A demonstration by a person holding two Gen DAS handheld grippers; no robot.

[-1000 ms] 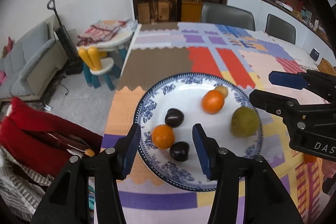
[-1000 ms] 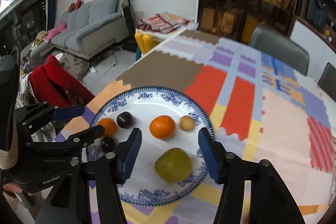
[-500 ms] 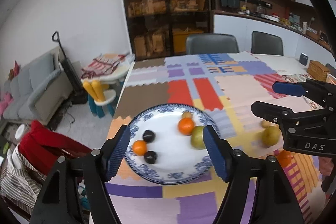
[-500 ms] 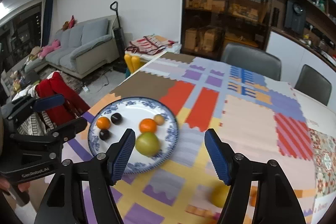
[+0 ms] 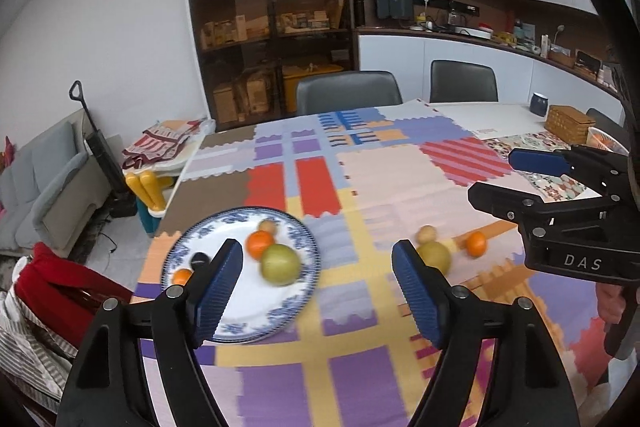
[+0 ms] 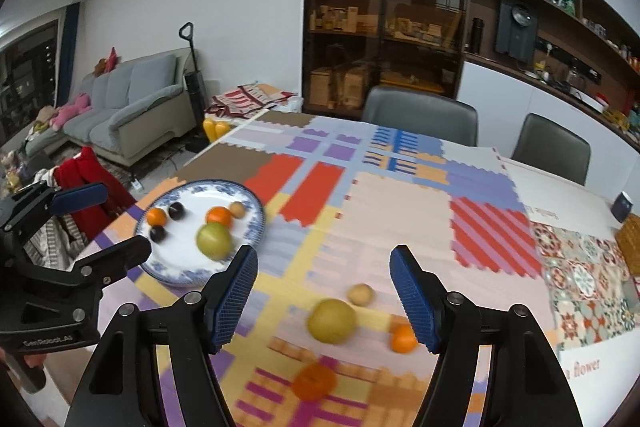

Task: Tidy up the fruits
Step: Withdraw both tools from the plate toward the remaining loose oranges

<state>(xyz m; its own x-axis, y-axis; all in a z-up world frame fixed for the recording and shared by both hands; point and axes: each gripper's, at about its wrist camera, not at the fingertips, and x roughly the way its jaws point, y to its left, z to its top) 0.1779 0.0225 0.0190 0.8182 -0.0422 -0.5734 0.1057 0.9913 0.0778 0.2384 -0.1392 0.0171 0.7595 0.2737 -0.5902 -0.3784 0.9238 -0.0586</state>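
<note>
Both grippers pulled back from the plate; jaws have just been opening, nothing between them.

Left wrist view: left gripper [image 5: 318,269] wide apart, empty. Plate [image 5: 298,301] at the table's near left edge holds a green pear [image 5: 280,264].

Right wrist view: right gripper [image 6: 324,289] agape, empty. Loose pear [image 6: 332,320], tangerine [image 6: 403,338] and small round fruit [image 6: 361,294] on the mat. Pear looks firm, smooth, roll-prone; pinch across its widest middle.

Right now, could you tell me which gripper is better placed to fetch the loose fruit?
Probably the right gripper: its open, empty jaws frame the loose pear, while the left gripper sits nearer the plate.
</note>
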